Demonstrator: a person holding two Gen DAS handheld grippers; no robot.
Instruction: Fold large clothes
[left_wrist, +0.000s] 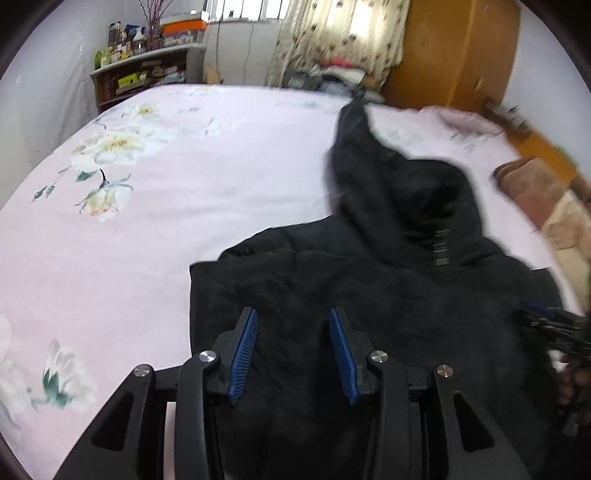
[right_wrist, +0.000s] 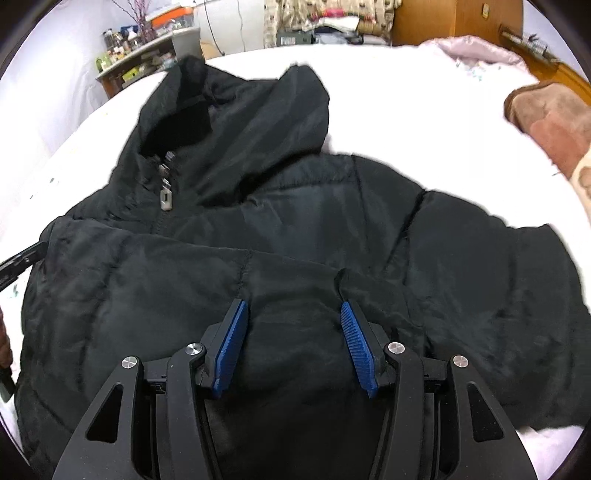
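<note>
Left wrist view: black hooded jacket (left_wrist: 369, 295) lies on the bed (left_wrist: 147, 221), pink floral sheet, occupying the near right part. Hood points to the far side, one dark strip of it trailing further toward the far edge. Left gripper (left_wrist: 293, 314) hangs over the jacket's near left portion — jaws apart, blue pads clear of each other, no fabric visibly pinched between them. The right gripper shows blurred at the right edge over the jacket. Shelf (left_wrist: 144, 70) with clutter at far left, curtain (left_wrist: 340, 37) and wooden wardrobe (left_wrist: 454, 55) far right, brown pillow (left_wrist: 532, 184) at right.

Right wrist view: jacket (right_wrist: 295, 221) fills the middle, zipper pull (right_wrist: 166, 197) left of centre, hood to the far left. Right gripper (right_wrist: 293, 308) sits over the near front panel — jaws part-spread; a fold of fabric bulges up between the pads, but pad contact is not clear, so no confirmed grip. Left gripper's tip shows at the left edge.
</note>
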